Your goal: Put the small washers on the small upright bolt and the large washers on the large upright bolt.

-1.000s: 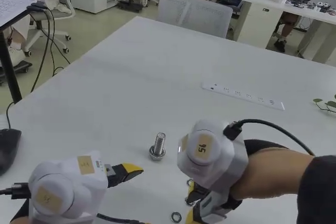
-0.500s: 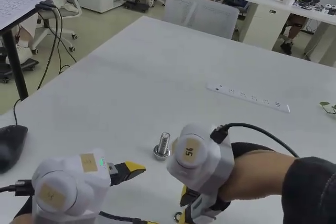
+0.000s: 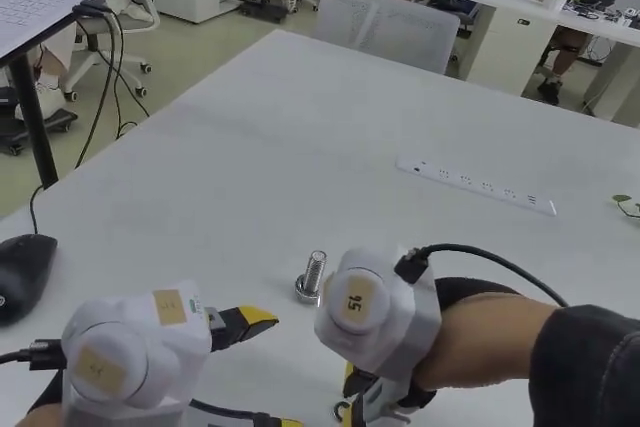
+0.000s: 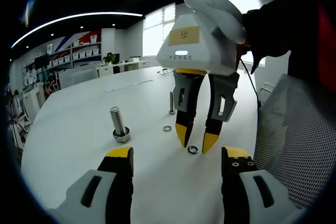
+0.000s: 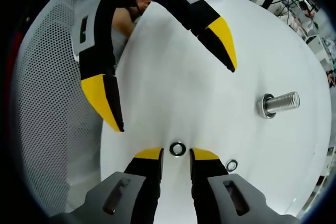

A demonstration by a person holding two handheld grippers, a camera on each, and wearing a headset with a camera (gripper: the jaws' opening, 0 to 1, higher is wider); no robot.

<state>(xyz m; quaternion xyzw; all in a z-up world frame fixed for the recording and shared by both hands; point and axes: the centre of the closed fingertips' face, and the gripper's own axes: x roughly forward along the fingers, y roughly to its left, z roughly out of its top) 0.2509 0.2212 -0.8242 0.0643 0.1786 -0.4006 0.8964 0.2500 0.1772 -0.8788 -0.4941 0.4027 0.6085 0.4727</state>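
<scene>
Right gripper (image 5: 177,154) was narrowly open and held nothing. A washer (image 5: 178,148) lay flat on the tabletop (image 5: 173,87) right between its tips. Judged light, stiff, thin and slippery, so best pinched across the outer rim. Large bolt (image 5: 278,103) stood ahead and to the right. Left gripper (image 4: 178,153) was wide open and empty.

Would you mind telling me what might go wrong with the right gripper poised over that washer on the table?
1. The washer lies flat on the table between the right gripper's open fingers; closing on so thin a ring may flick it away.
2. The left gripper hangs open close by, so lifting could knock the two together.
3. A second washer lies nearby and might get nudged.
</scene>
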